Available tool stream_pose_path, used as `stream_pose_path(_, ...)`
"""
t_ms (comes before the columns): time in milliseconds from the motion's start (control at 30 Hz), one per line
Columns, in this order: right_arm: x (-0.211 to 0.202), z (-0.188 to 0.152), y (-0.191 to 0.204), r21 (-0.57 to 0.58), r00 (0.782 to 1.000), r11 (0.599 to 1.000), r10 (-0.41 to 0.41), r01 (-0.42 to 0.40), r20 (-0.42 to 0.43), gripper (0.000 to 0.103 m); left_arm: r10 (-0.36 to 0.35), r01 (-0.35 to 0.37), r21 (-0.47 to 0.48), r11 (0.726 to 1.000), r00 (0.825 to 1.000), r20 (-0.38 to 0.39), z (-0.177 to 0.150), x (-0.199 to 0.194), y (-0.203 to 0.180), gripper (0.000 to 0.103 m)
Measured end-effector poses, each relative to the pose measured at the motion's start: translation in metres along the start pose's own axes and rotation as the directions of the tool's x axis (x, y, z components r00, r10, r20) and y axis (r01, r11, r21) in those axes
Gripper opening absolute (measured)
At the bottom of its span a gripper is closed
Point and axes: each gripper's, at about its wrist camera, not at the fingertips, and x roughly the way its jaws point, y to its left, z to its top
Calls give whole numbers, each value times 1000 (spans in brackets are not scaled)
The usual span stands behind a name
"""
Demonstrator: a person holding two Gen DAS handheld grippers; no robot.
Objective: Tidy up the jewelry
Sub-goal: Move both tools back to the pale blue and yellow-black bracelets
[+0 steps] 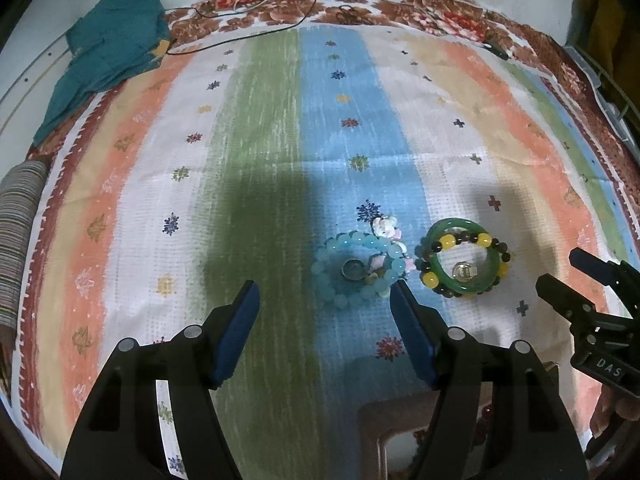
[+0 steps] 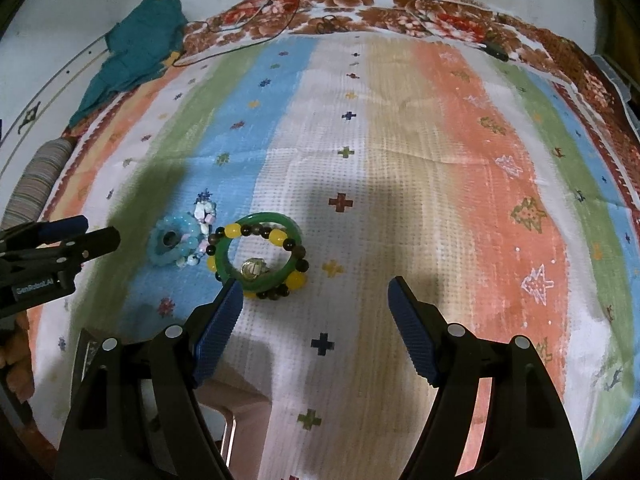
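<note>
striped cloth [image 1: 280, 140] covers the surface in the left wrist view, with wide bare room ahead. left gripper [image 1: 324, 300] is released, empty, just short of the blue bracelet [image 1: 356, 268] ringing a small ring [image 1: 353, 270]. green bangle [image 1: 464, 256] lies beside it, a box [image 1: 400, 432] below.

from the right wrist, right gripper [image 2: 314, 300] is also spread and empty, its left finger by the bangle [image 2: 264, 256]. likely step: picking a piece; next, centre over it and close. nothing crowds the right side.
</note>
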Motion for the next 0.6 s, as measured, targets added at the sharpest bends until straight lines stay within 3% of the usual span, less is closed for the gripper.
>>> stream_pose_path(600,26,10,2,-10,999,1000,-4,4,-42,75,29,-30,-11,999,998,-58,8,36,11,67)
